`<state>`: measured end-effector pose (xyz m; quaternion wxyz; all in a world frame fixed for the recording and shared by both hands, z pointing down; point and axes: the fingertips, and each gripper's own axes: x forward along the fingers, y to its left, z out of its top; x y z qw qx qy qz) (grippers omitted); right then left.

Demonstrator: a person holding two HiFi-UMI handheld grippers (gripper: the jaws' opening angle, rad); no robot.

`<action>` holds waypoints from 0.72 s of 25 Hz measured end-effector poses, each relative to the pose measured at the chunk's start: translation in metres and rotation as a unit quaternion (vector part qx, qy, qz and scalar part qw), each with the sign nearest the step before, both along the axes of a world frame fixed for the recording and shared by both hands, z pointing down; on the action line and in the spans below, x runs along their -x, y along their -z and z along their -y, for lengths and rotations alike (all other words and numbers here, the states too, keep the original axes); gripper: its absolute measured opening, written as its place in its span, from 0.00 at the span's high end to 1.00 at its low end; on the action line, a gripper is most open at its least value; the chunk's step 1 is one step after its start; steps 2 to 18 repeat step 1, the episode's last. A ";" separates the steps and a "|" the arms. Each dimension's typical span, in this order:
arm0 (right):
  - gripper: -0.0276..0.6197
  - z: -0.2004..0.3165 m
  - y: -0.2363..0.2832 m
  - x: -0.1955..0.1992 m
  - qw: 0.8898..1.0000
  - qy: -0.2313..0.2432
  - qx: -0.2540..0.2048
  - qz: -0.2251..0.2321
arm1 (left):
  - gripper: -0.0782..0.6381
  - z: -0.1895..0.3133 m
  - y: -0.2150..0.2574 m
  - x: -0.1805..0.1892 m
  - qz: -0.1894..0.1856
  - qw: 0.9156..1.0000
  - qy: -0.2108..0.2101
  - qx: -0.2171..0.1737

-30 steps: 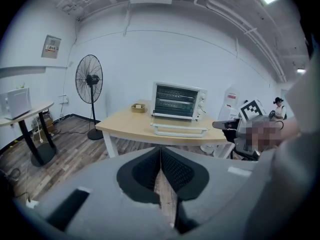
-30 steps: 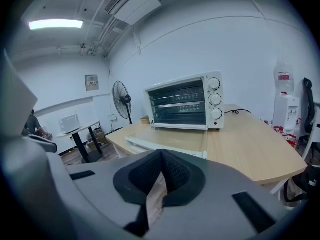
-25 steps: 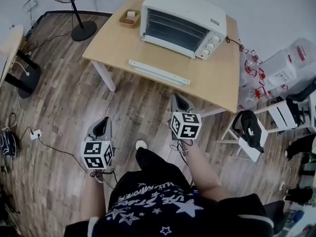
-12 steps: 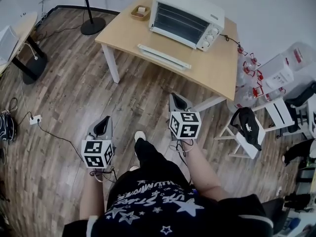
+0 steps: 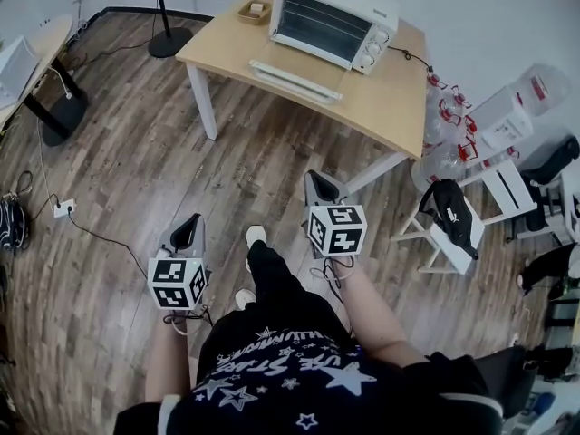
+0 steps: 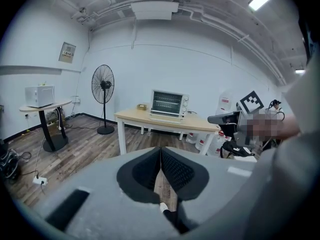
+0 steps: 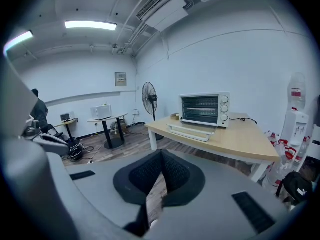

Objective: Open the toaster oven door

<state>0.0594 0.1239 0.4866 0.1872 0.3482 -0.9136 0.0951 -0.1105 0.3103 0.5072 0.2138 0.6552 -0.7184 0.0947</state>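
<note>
The toaster oven (image 5: 331, 18), a white metal box whose glass door looks shut, stands at the far end of the pale wooden counter (image 5: 390, 107), well apart from both grippers. A long flat white tray (image 5: 294, 78) lies before it and a small wooden dish (image 5: 254, 10) beside it. Bare plank floor (image 5: 136, 170) lies between. The left gripper (image 5: 191, 219) and right gripper (image 5: 317, 178) have their ribbed black jaws together on nothing. Clear water bottles (image 5: 444, 120) and a black bag (image 5: 450, 225) crowd the counter's right end, and a standing fan (image 5: 168, 7) is at its left. Only the gripper views show the ceiling's strip lights (image 7: 90, 25) and the air conditioner (image 6: 152, 9).
</note>
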 end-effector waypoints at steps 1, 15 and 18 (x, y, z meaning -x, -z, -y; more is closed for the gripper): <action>0.95 -0.006 0.000 -0.003 1.000 0.001 0.000 0.000 | 0.86 -0.006 -0.001 -0.004 -0.001 1.000 0.000 0.001; 0.95 -0.006 0.000 -0.003 1.000 0.001 0.000 0.000 | 0.86 -0.006 -0.001 -0.004 -0.001 1.000 0.000 0.001; 0.95 -0.006 0.000 -0.003 1.000 0.001 0.000 0.000 | 0.86 -0.006 -0.001 -0.004 -0.001 1.000 0.000 0.001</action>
